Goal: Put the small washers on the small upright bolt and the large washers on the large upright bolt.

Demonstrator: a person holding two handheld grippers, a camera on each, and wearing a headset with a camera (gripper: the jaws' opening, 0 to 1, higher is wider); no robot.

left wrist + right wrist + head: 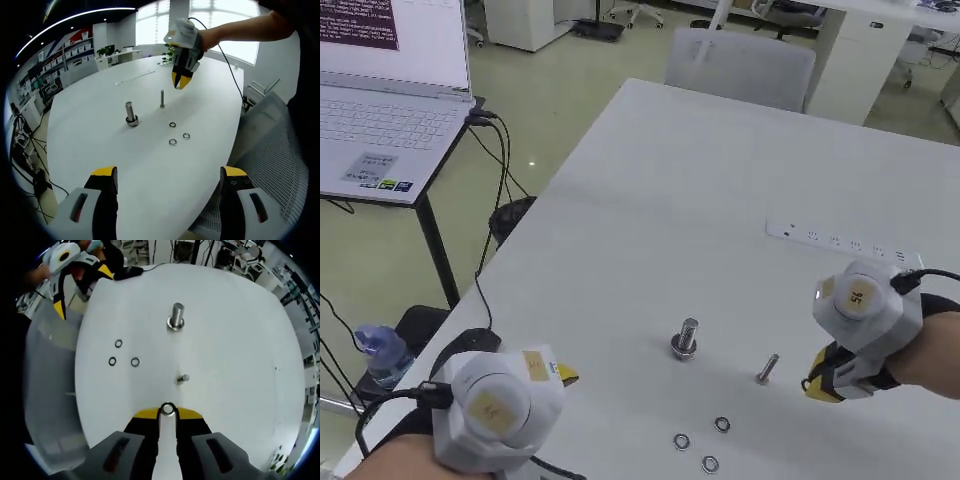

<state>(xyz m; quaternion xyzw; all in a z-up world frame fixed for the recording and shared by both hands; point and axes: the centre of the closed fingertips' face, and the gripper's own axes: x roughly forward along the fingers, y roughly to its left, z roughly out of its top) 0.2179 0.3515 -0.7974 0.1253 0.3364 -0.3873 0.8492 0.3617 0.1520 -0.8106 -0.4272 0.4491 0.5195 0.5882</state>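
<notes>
Right gripper (168,413) pinches a washer (168,409) just short of the small bolt (183,378).

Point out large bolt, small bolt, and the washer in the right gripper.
large bolt (687,333): head view, mid shank.
small bolt (767,369): head view, mid shank.
washer (168,404): right gripper view, top of its ring, between the jaws.

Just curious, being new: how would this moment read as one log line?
right gripper shut on washer near small bolt | left gripper open | three washers on table
</notes>
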